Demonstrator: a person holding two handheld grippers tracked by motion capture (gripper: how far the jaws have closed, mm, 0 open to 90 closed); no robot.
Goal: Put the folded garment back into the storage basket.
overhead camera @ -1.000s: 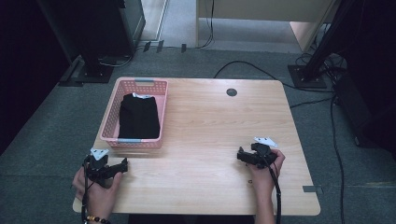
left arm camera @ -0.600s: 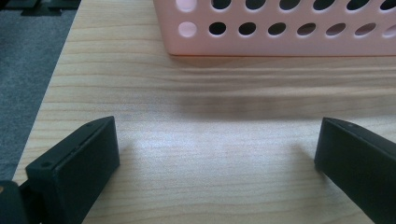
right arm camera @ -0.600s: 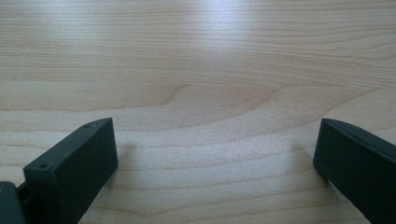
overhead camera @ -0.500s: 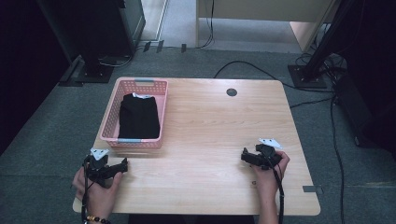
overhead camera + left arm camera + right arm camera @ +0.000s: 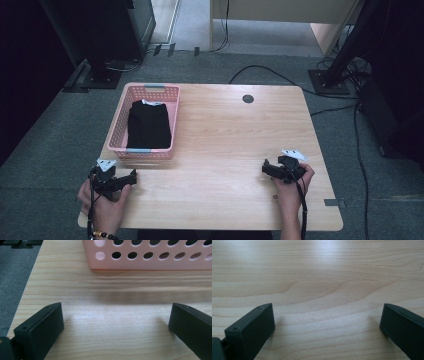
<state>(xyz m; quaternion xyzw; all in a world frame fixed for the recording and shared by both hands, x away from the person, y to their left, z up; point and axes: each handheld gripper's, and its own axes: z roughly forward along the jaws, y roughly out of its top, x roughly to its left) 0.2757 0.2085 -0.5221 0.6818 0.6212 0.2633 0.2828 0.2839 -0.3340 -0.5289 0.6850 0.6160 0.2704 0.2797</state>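
Note:
A pink perforated basket (image 5: 118,131) stands at the left of the wooden table (image 5: 225,130), and a folded black garment (image 5: 148,125) lies inside it. My left gripper (image 5: 133,175) rests near the table's front left corner, just in front of the basket. Its jaws are wide apart with bare wood between them, and the basket wall (image 5: 150,255) lies close ahead in the left gripper view. My right gripper (image 5: 265,168) sits low over the front right of the table, open, with nothing but wood grain (image 5: 324,290) ahead of it.
A small dark round grommet (image 5: 248,99) is set in the table near its far edge. Cables (image 5: 270,72) and a black stand base (image 5: 327,80) lie on the grey carpet beyond the table. A dark cabinet (image 5: 95,30) stands at the back left.
My right gripper has shifted slightly to the right and toward the front edge. The left gripper has stayed in place, and both remain open.

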